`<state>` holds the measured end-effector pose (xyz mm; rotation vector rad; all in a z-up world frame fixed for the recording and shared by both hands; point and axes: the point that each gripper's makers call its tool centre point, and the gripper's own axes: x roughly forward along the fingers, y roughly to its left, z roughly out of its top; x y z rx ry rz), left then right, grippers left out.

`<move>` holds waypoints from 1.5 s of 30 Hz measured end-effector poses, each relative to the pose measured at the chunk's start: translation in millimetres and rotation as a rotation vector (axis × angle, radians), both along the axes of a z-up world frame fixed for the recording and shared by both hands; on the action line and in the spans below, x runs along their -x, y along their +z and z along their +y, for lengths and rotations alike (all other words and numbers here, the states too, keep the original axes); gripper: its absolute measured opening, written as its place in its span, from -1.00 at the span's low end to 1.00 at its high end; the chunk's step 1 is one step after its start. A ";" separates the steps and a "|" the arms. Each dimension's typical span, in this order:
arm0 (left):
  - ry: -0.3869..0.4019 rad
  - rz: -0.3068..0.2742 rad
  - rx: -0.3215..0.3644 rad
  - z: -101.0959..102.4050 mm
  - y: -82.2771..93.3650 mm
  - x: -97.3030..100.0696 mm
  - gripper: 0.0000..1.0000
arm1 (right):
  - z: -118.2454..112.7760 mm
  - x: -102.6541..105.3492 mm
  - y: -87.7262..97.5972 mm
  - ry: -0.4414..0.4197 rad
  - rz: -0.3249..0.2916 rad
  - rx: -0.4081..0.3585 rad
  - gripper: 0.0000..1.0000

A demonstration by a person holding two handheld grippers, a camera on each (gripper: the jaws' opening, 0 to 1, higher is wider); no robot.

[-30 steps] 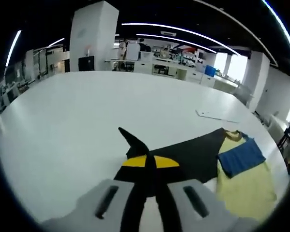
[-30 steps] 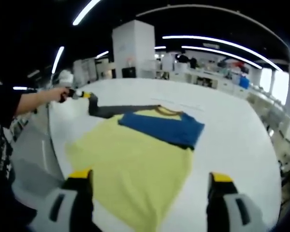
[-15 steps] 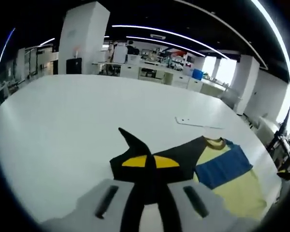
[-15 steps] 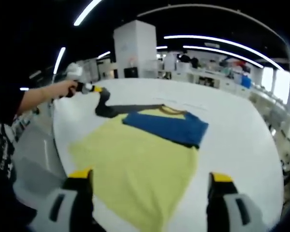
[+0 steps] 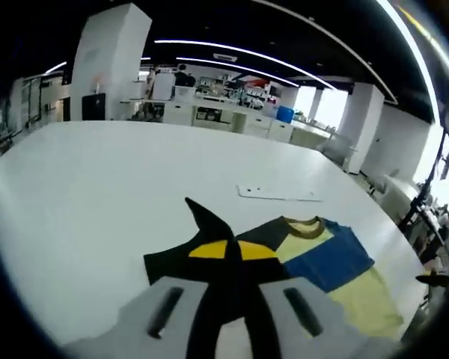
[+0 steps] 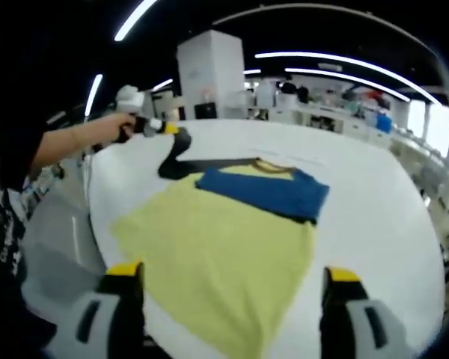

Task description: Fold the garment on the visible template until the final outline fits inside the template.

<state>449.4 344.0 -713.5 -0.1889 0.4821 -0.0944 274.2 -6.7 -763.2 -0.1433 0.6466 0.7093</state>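
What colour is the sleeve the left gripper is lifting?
Black sleeve, pinched by the left gripper; clearest in the right gripper view.

Yellow garment (image 6: 217,254) (blue panel) between parted jaws

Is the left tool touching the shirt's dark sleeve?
Touching. In the left gripper view the left tool is shut on the dark sleeve, cloth poking out between its tips.
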 end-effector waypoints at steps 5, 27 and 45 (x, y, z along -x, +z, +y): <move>-0.041 0.004 0.001 -19.4 1.7 -5.0 -0.99 | -4.7 -1.2 -3.3 -0.005 0.003 -0.001 0.98; -0.188 -0.016 0.036 -105.3 10.8 -28.0 -1.00 | -5.5 2.3 -2.4 -0.013 0.008 0.010 0.98; -0.266 -0.042 0.048 -153.7 17.8 -41.9 -1.00 | -9.2 4.9 -6.6 -0.024 0.025 0.015 0.98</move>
